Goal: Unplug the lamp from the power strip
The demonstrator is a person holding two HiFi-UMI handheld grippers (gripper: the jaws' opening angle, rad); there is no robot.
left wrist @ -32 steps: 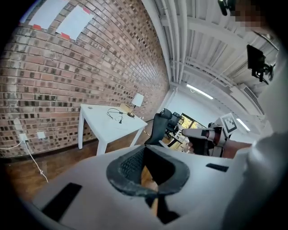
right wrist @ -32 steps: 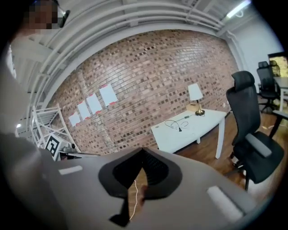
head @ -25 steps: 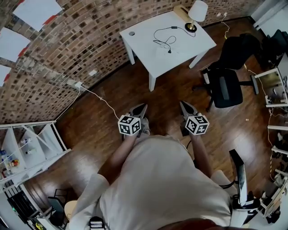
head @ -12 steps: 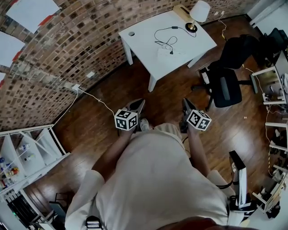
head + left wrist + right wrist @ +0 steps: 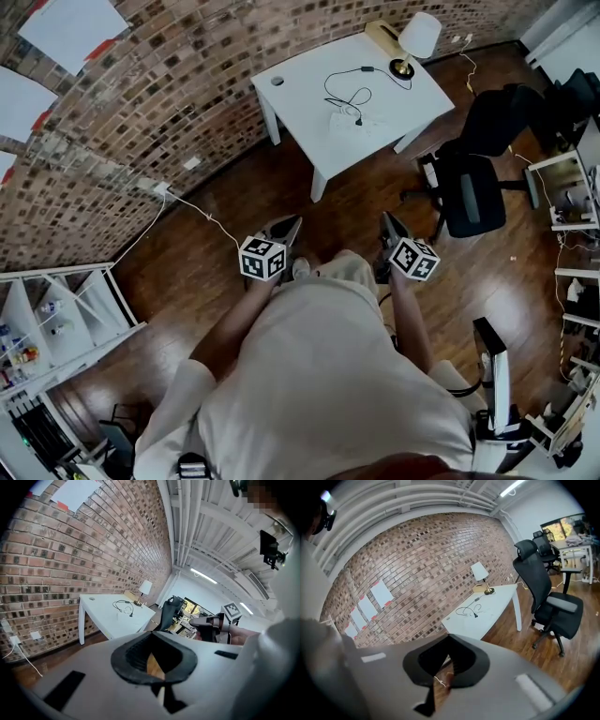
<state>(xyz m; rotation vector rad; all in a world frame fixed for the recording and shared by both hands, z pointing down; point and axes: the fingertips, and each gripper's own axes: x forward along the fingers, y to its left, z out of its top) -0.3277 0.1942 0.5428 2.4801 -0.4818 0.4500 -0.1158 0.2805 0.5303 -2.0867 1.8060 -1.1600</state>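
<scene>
Lamp sits on the far right corner of the white table, straight ahead of both grippers and well apart from them across bare wood floor. Its black cord runs from the lamp base back toward the grippers, loops mid-table and ends at a plug. Power strip can't be made out against the white top; probably at that plug end. Plug lies between the two gripper lines, closer to the right gripper than the left gripper, so the right looks the likelier one to pull. Both grippers have jaws together with nothing in them, pointing at the table. Office chair stands off to the right gripper's outer side.
</scene>
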